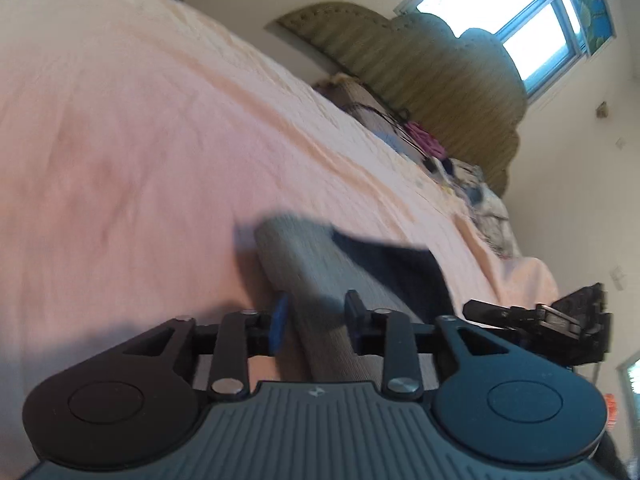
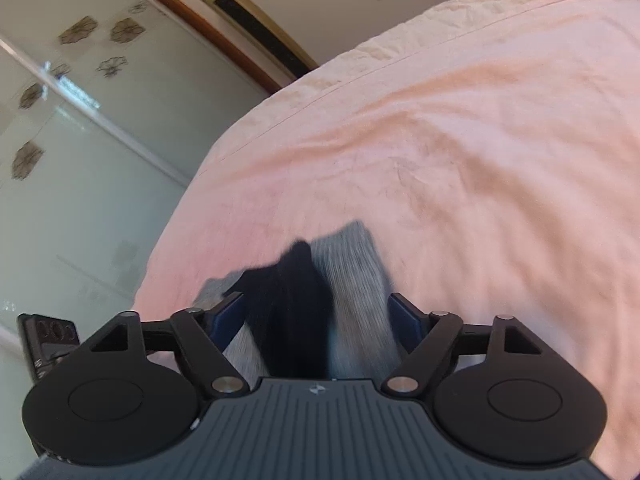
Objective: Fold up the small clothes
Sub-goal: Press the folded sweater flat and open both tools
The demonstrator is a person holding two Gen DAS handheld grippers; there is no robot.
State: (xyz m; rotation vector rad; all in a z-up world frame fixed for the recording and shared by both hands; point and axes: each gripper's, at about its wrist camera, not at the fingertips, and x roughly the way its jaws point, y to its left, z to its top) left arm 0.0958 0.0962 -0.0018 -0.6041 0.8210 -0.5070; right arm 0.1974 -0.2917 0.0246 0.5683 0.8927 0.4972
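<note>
Pink bedspread (image 1: 140, 140) across most of both views, creased and lying flat on the bed. On it, close in front of both cameras, a small grey and dark garment (image 1: 304, 264): ribbed grey cloth with a navy or black part beside it, blurred in both views, so no telling what kind of piece.

Left gripper (image 1: 316, 312) pointing down at the bed, with jaws rather narrow. Grey cloth running straight between them and filling the gap from the blue pad to the black finger. Clenched on the cloth or only beside it: cannot tell, because of the blur.

Right gripper (image 2: 316, 308) also tilted down toward the bed, with jaws standing wide and released. Between them the same garment, dark part to the left and grey part to the right, spread flat and not bunched, with its edges reaching close to both blue pads. No clear pinch to see there.

In the left wrist view, the other gripper visible at the right edge, just beside the dark part of the garment.

Far behind, at the head of the bed: a padded olive headboard (image 1: 440, 80), a bright window (image 1: 500, 20) and a heap of mixed things (image 1: 420, 140). In the right wrist view, a pale wardrobe door (image 2: 80, 140) with flower marks beyond the bed's edge.
</note>
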